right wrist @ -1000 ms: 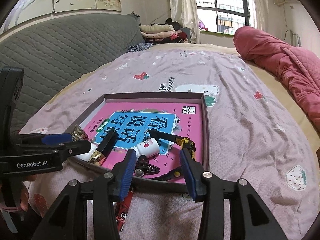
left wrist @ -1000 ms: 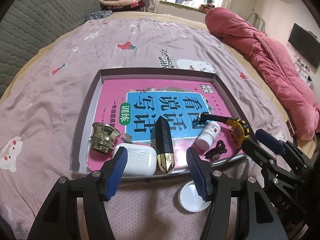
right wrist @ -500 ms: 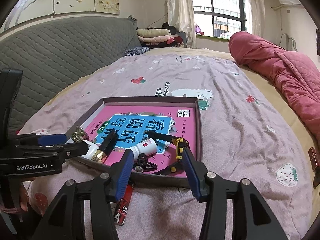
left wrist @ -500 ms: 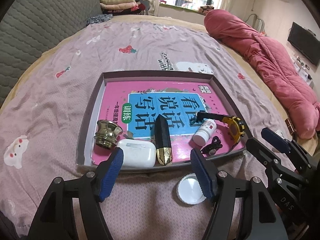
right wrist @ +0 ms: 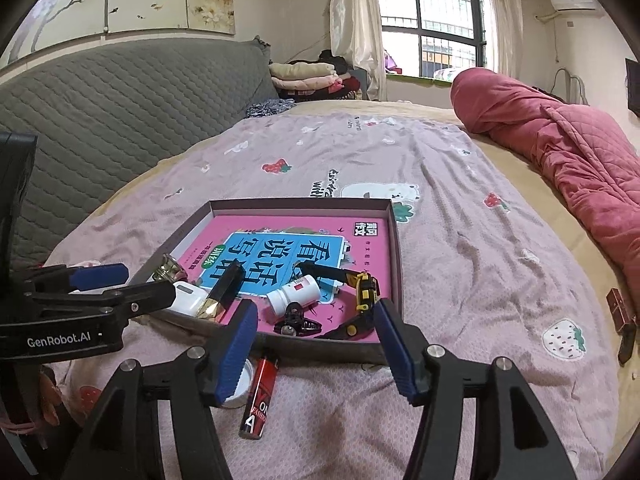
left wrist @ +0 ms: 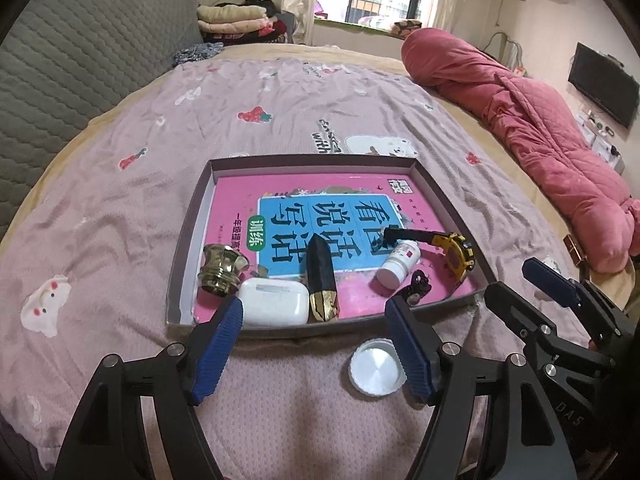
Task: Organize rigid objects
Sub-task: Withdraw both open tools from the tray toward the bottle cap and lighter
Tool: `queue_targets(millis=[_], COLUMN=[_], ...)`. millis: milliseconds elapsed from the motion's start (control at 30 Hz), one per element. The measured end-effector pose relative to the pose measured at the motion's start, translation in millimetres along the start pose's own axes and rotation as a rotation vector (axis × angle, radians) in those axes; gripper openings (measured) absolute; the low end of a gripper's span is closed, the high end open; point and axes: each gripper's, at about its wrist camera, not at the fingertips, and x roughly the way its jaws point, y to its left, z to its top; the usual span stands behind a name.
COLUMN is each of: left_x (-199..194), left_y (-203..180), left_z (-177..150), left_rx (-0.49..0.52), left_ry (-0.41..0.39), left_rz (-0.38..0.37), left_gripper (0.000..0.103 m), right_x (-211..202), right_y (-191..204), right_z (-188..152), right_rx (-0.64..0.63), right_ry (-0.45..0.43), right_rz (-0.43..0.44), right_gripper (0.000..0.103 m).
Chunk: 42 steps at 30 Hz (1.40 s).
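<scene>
A shallow brown box (left wrist: 188, 240) on the bed holds a pink book (left wrist: 320, 200), a brass knob (left wrist: 222, 268), a white earbud case (left wrist: 276, 304), a black-and-gold crystal (left wrist: 322, 276), a white pill bottle (left wrist: 398, 264), a black clip (left wrist: 418, 286) and a yellow-black watch (left wrist: 456, 252). A white lid (left wrist: 376, 372) lies on the bedspread in front of the box, beside my open, empty left gripper (left wrist: 316, 348). A red lighter (right wrist: 260, 396) lies in front of the box, below my open, empty right gripper (right wrist: 316, 348).
A rolled red quilt (left wrist: 540, 128) lies along the bed's right side. A grey padded headboard (right wrist: 100, 120) is on the left. Folded clothes (right wrist: 308, 74) sit at the far end. A small brown box (right wrist: 620, 308) lies at the bed's right edge.
Both grippers have drawn back from the box and risen slightly, so the box looks smaller and farther. The lid and lighter now show more fully. Nothing was grasped.
</scene>
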Motion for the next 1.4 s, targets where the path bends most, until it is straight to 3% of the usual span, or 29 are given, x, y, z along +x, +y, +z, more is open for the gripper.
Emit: queue_targets(millis=[467, 1400], left_x=[-15, -7], left_y=[6, -8], left_z=[-11, -47], left_rx=[0.0, 0.059], left_ry=[0.011, 0.142], left_rz=[-0.005, -0.014], left_gripper=[0.075, 0.075], right_x=[-19, -12], right_y=[7, 29], right_z=[-8, -45], right_rx=[0.0, -0.017], right_ry=[0.031, 0.262], right_rz=[0.003, 0.045], right_gripper=[0.06, 0.06])
